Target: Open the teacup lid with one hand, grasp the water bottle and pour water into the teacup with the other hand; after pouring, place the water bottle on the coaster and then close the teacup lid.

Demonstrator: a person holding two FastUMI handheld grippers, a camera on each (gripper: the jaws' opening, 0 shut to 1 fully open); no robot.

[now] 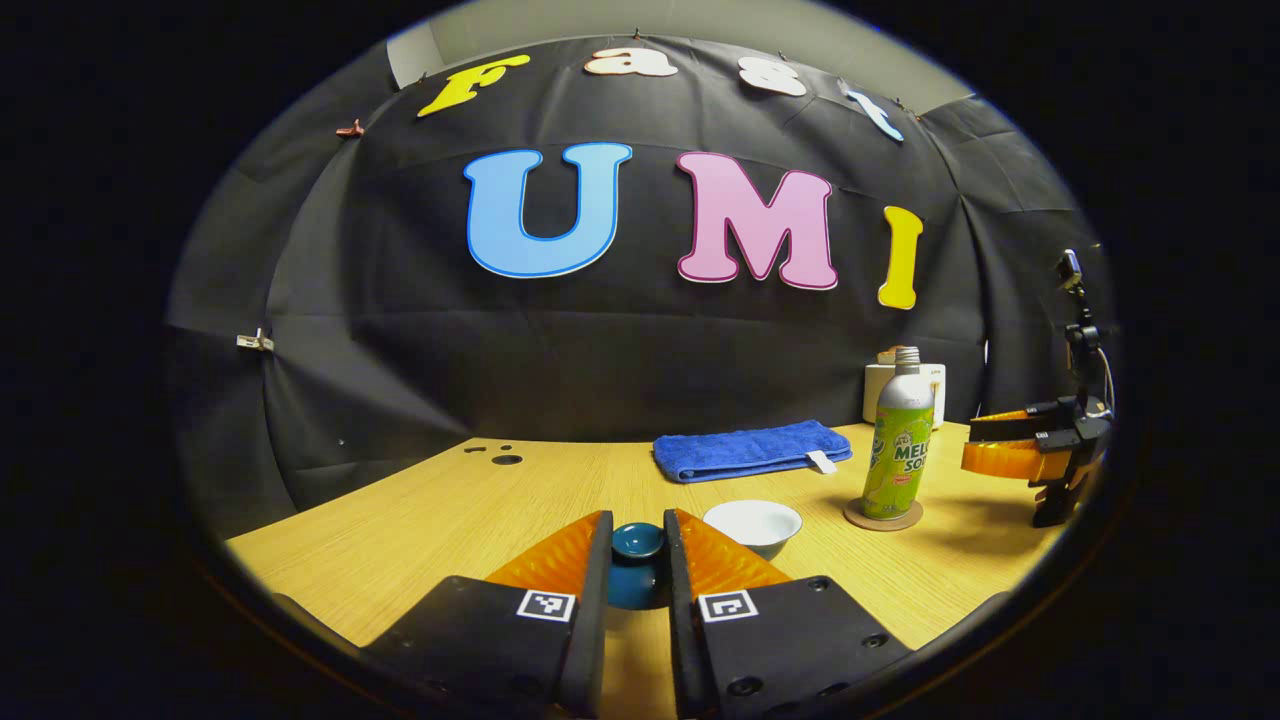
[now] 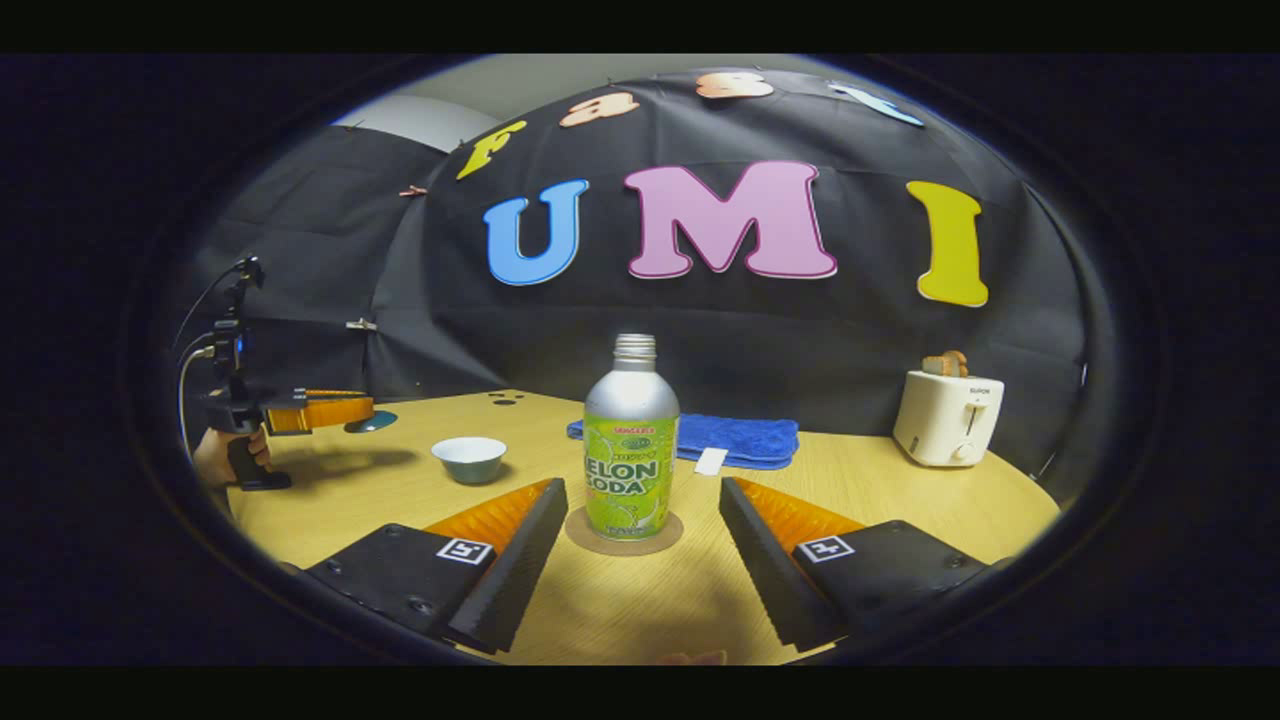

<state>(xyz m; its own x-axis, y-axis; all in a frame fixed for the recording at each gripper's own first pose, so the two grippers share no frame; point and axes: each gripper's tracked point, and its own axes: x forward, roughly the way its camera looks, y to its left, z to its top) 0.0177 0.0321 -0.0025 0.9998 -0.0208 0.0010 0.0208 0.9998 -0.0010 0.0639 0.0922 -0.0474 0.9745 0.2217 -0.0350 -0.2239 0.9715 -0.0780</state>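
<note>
Low in the middle of the left gripper view, our left gripper [image 1: 638, 560] has its fingers clamped on the dark teal teacup lid [image 1: 637, 541], so the white teacup [image 1: 753, 524] just right of it sits open for water. In the right gripper view, our right gripper [image 2: 640, 540] has its fingers wide apart, touching nothing. The water bottle [image 2: 632, 440] stands between them in the middle, on its round coaster [image 2: 624, 535], ready for us to grab
</note>
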